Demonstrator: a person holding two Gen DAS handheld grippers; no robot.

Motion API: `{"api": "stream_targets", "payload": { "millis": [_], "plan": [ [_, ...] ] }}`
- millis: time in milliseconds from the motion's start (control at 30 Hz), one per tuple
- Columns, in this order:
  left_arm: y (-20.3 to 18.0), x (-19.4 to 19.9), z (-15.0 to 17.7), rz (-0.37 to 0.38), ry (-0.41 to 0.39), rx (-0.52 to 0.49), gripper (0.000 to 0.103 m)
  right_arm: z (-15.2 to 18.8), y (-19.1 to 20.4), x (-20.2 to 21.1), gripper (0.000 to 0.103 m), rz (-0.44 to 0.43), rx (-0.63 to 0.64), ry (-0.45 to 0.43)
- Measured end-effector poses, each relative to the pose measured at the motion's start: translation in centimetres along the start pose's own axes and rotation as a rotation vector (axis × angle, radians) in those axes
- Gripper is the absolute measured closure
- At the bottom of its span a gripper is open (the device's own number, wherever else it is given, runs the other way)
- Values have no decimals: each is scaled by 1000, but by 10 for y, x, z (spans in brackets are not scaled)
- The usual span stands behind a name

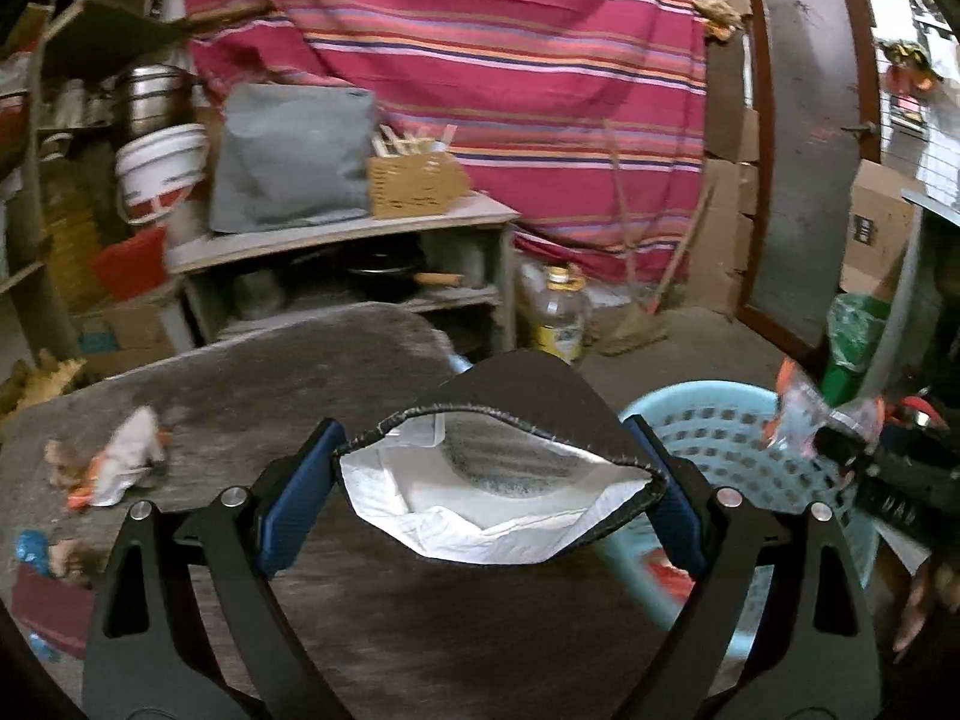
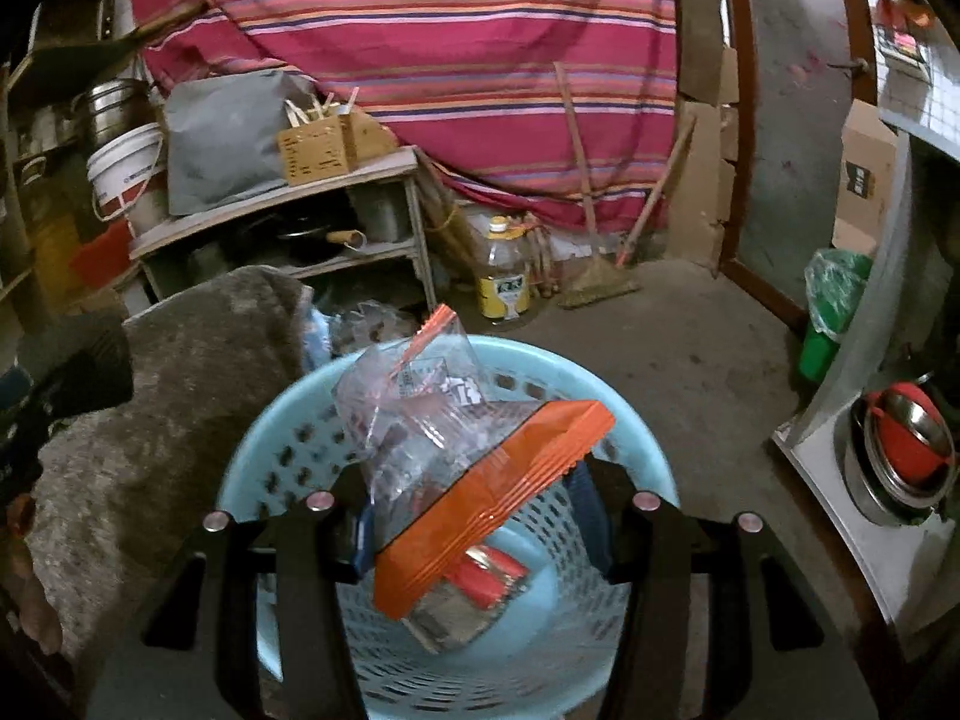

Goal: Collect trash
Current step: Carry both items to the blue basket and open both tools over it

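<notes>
My left gripper (image 1: 498, 498) is shut on a black pouch with a white lining (image 1: 498, 480), its mouth gaping, held above the dark table (image 1: 270, 372). My right gripper (image 2: 474, 510) is shut on a clear zip bag with an orange seal strip (image 2: 492, 498), held over the light blue perforated basket (image 2: 288, 456). The basket (image 1: 708, 438) also shows in the left wrist view, right of the table, with the zip bag (image 1: 804, 414) above it. Red trash (image 2: 486, 582) lies in the basket's bottom. A crumpled white and orange wrapper (image 1: 126, 456) lies on the table at the left.
Small scraps, a blue piece (image 1: 33, 546) and a dark red item (image 1: 42, 606) lie at the table's left edge. A shelf unit (image 1: 342, 240) with a grey bag and box stands behind. An oil bottle (image 2: 504, 276), a broom (image 2: 600, 282) and a green bin (image 2: 831, 312) stand on the floor.
</notes>
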State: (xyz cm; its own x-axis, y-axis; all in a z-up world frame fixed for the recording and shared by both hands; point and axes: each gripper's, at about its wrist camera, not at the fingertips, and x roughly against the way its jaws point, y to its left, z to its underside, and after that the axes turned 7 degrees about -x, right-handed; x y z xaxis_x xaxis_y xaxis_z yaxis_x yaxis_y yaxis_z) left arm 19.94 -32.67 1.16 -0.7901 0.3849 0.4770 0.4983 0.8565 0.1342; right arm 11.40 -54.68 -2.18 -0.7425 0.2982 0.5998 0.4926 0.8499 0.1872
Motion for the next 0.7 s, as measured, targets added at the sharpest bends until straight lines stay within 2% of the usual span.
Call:
{"api": "stream_targets", "payload": {
  "millis": [167,367,533,567,700],
  "plan": [
    [-46,-18,-7,45,-7,-67,14,4,-20,-4,51,22,-22,6],
    [-77,-36,-10,109,14,-84,13,3,-41,-7,51,32,-63,5],
    [-80,-43,-9,133,50,-84,10,5,-45,-9,51,33,-65,6],
    [-77,-41,-8,134,51,-75,6,5,-46,-9,51,32,-67,7],
    [-67,-34,-8,141,47,-53,5,6,-42,-9,51,24,-68,8]
  ]
}}
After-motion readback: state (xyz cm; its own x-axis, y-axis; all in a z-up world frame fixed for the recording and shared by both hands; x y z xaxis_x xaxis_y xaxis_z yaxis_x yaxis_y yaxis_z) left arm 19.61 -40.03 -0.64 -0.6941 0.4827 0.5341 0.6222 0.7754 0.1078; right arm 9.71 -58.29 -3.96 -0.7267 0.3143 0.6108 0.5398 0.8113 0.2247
